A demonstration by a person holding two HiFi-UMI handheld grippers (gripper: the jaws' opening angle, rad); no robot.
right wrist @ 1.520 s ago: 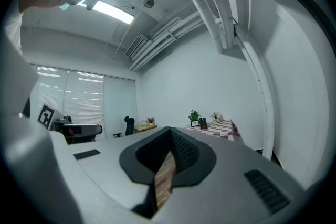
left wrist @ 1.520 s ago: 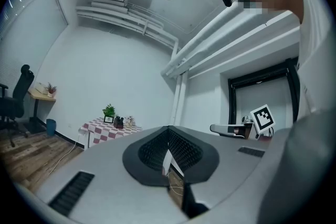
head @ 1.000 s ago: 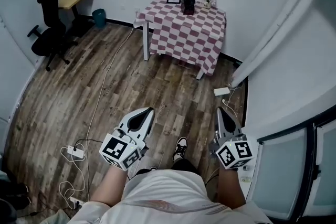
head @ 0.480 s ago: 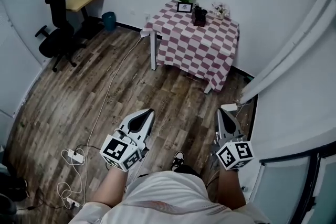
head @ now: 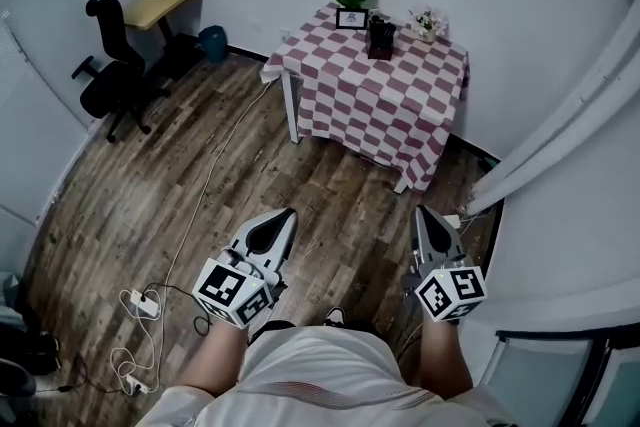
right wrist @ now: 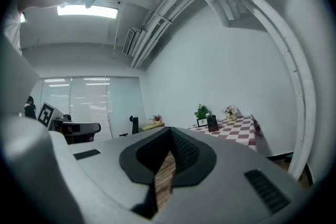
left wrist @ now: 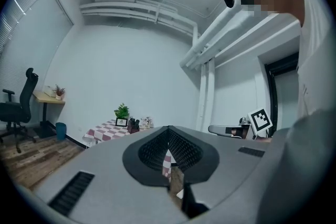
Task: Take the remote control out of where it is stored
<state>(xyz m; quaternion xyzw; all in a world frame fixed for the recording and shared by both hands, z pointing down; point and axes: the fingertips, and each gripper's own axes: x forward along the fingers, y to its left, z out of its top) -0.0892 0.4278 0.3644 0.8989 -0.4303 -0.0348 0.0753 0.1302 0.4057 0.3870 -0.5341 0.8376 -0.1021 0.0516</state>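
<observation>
Grey left gripper [head: 284,213] and right gripper [head: 424,212] are both pinched shut, holding nothing, well short of the red-checked cloth-covered table [head: 380,90].

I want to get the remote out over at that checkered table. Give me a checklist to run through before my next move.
1. Left gripper empty: ok, jaws together, nothing between them.
2. Right gripper empty: ok, jaws together too.
3. Checkered table within reach: not ok, a stretch of wooden floor lies between.
4. Dark holder in sight: ok, upright at the table's far side, beside the picture frame.
5. Remote visible in it: cannot tell, too small.
6. White cable off the path: ok, it runs left of the grippers.
</observation>
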